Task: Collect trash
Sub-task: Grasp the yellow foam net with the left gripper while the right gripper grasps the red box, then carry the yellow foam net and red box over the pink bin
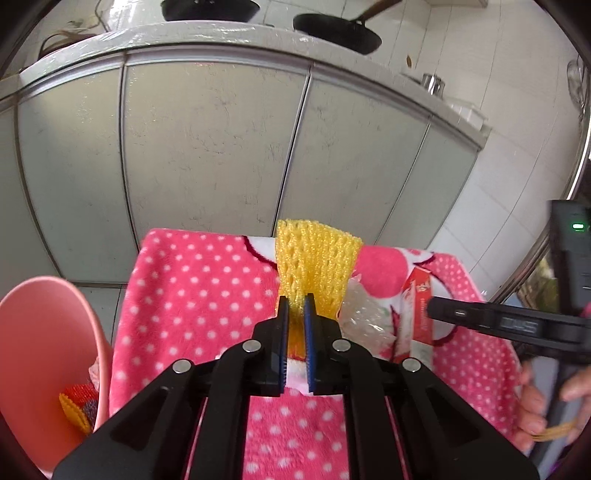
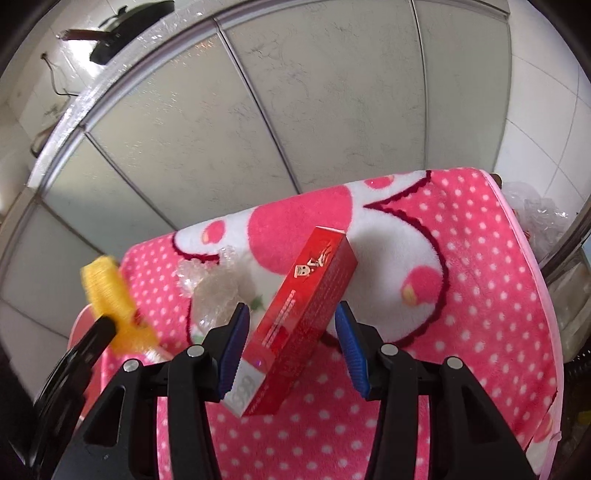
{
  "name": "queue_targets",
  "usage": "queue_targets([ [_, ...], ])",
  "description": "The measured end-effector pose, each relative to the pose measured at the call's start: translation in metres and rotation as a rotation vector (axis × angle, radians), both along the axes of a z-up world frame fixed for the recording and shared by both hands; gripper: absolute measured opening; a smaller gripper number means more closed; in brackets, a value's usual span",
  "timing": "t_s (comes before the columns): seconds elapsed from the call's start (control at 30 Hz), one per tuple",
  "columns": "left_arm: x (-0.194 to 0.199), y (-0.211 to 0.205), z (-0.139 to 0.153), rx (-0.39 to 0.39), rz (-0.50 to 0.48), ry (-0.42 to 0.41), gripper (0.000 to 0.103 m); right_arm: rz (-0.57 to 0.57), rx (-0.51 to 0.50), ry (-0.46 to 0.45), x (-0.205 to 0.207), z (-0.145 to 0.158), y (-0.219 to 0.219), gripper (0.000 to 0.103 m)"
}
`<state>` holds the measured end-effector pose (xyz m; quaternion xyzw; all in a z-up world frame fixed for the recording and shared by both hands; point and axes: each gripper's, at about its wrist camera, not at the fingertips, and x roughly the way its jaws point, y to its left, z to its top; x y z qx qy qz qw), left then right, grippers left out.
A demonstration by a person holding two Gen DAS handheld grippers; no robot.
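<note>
My left gripper (image 1: pixel 296 301) is shut on a yellow foam fruit net (image 1: pixel 316 264), held upright above the pink dotted blanket (image 1: pixel 192 295); it also shows at the left of the right wrist view (image 2: pixel 107 291). My right gripper (image 2: pixel 291 314) is open, its jaws on either side of a red carton box (image 2: pixel 303 317) that lies on the blanket (image 2: pixel 480 295); neither pad touches it. The box also shows in the left wrist view (image 1: pixel 417 314). A crumpled clear plastic wrapper (image 2: pixel 214 291) lies left of the box; it also shows in the left wrist view (image 1: pixel 360 314).
A pink bin (image 1: pixel 48 354) stands at the left of the blanket with some trash inside. Grey cabinet doors (image 1: pixel 207 147) and a counter with black pans (image 1: pixel 340 31) are behind. More crumpled clear plastic (image 2: pixel 535 218) lies past the blanket's right edge.
</note>
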<state>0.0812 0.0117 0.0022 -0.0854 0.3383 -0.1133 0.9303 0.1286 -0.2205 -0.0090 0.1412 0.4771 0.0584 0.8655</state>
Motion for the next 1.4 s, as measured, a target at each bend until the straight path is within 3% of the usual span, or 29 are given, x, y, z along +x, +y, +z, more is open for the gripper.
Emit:
queue_targets([
  [0.17,-0.013,0.005,0.003,-0.036,-0.008,0.005,0.007,-0.035,-0.006,0.076,0.012,-0.011,0.015,0.048],
  [0.23,-0.015,0.006,0.003,-0.038,-0.014,0.009,0.007,-0.039,-0.021,0.083,0.013,-0.014,0.017,0.041],
  [0.53,-0.029,0.025,0.005,-0.051,-0.003,0.003,0.007,-0.053,0.022,0.036,-0.013,-0.010,-0.001,0.028],
  [0.77,-0.043,0.042,0.009,-0.072,0.041,-0.007,0.007,0.003,-0.005,-0.086,-0.038,0.022,0.011,0.023],
  [1.03,-0.064,0.061,0.028,-0.047,0.115,-0.068,0.007,0.178,0.020,-0.258,-0.059,0.072,0.062,0.023],
  [1.4,-0.092,0.124,0.040,0.014,0.335,-0.103,0.007,0.451,0.098,-0.261,-0.049,0.077,0.170,0.023],
])
